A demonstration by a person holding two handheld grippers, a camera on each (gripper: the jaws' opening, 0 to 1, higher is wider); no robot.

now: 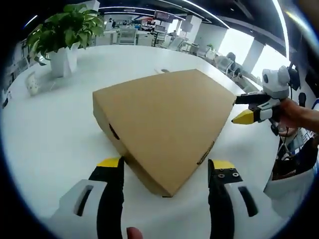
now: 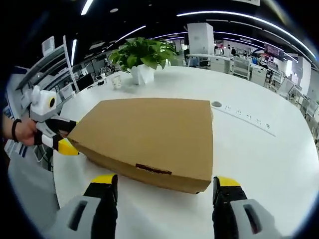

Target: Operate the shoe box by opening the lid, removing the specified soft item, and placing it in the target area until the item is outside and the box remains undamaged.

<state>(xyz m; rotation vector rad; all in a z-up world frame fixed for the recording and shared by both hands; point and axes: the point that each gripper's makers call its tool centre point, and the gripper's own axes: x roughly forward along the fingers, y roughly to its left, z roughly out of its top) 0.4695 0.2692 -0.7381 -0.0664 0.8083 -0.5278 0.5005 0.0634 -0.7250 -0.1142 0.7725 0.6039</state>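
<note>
The shoe box [image 1: 164,124] lies closed on the white tabletop [image 1: 55,139], its brown cardboard lid flat and shut, so the task stands at its first step: getting the lid open. The soft item is presumably inside, and nothing of it shows. In the left gripper view the left gripper [image 1: 166,172] hangs with its fingers [image 1: 110,164] spread wide, straddling the near corner of the box and holding nothing. In the right gripper view the right gripper [image 2: 165,185] is likewise released, its fingers [image 2: 102,181] spread on either side of the box's long front edge, just beside it and apparently not touching. Each gripper also shows from the other's camera, at a far edge of the box, where its yellow tips look nearly together; the own-camera views show the spread plainly. A potted plant [image 1: 62,37] stands well apart on the far side of the tabletop. The next move, as I judge it, calls for one gripper to catch the lid's front lip and lift gently while the other steadies the base, keeping the cardboard from creasing or tearing.
</note>
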